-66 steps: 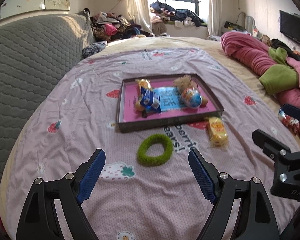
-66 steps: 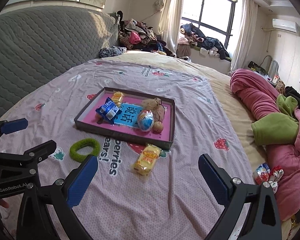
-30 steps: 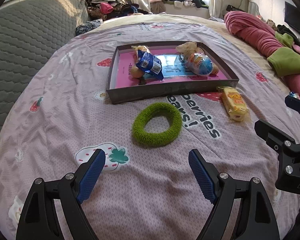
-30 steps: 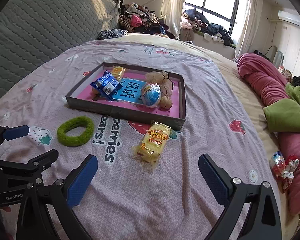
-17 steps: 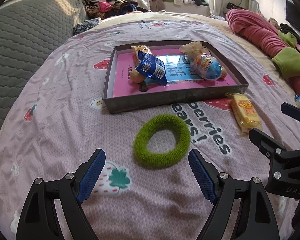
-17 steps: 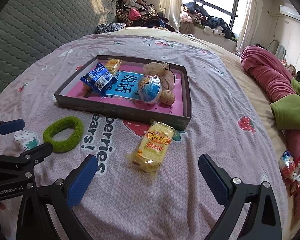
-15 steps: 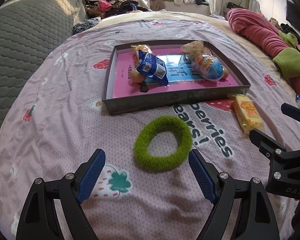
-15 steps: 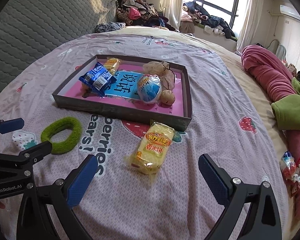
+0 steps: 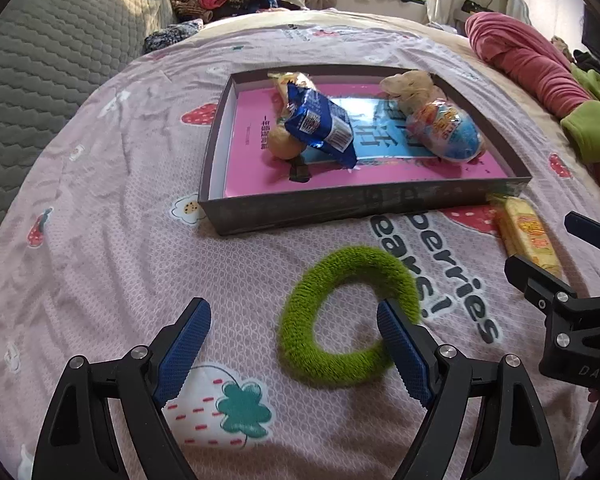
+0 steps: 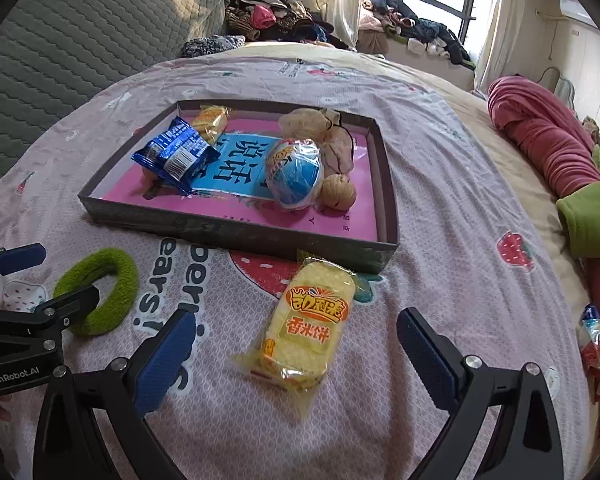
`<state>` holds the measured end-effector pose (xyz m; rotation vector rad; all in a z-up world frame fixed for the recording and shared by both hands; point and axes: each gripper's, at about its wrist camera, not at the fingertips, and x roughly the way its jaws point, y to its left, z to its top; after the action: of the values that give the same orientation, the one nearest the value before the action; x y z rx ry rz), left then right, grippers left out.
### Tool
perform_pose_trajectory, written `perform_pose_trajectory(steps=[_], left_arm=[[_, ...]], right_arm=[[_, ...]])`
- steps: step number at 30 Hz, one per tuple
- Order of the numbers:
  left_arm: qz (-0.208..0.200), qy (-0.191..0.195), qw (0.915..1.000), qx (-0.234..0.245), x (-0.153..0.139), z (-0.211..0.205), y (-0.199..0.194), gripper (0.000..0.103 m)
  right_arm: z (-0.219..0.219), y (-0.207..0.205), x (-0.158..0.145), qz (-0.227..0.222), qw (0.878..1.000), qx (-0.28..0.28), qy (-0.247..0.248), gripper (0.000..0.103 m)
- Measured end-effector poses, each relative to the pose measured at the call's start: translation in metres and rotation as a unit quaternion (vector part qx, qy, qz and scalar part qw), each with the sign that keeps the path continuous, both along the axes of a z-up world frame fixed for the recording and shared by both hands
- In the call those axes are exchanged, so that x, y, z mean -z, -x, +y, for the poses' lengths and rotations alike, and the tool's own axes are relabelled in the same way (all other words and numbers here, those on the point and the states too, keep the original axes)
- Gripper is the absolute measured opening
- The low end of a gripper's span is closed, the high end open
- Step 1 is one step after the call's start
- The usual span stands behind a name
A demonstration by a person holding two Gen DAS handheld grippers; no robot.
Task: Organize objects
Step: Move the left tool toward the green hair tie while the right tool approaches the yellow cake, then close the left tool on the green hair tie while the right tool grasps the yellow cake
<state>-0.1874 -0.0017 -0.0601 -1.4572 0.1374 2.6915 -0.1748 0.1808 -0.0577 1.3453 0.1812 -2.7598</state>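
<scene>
A fuzzy green ring (image 9: 346,316) lies on the pink bedspread in front of a shallow dark tray (image 9: 364,204). My left gripper (image 9: 294,354) is open, its right blue pad (image 9: 402,354) over the ring's near right side. A yellow snack packet (image 10: 308,328) lies in front of the tray's right corner. My right gripper (image 10: 294,354) stands open just above the packet, nothing between its pads. Inside the tray (image 10: 236,228) lie a blue snack bag (image 10: 176,154), a blue wrapped ball (image 10: 296,172), a walnut (image 10: 340,192) and a beige scrunchie (image 10: 320,128).
A pink and green blanket (image 10: 556,152) is bunched along the bed's right side. A small red and blue wrapper (image 10: 596,340) lies near it. A grey quilted headboard (image 10: 80,32) rises at the left. Piled clothes (image 10: 284,16) fill the far side under the window.
Both grippers have moved forward and down toward the bed. The green ring now sits at my left gripper's right pad, and the yellow packet lies between my right gripper's fingers. Jaws unchanged.
</scene>
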Motion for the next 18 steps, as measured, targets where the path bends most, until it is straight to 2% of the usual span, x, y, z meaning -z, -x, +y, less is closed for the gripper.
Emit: perform_pose_trajectory(steps=[8, 14, 18], left_arm=[[-0.01, -0.007, 0.9999, -0.003, 0.009, -0.003, 0.016, 0.086], [-0.014, -0.006, 0.9999, 0.002, 0.018, 0.001, 0.024, 0.086], [-0.011, 0.002, 0.9999, 0.007, 0.023, 0.004, 0.026, 0.086]], right_arm=[[0.006, 0.013, 0.009, -0.011, 1.0, 0.004, 0.023, 0.101], [0.001, 0.019, 0.016, -0.017, 0.999, -0.009, 0.025, 0.086], [-0.003, 0.023, 0.023, -0.029, 0.999, -0.015, 0.031, 0.084]])
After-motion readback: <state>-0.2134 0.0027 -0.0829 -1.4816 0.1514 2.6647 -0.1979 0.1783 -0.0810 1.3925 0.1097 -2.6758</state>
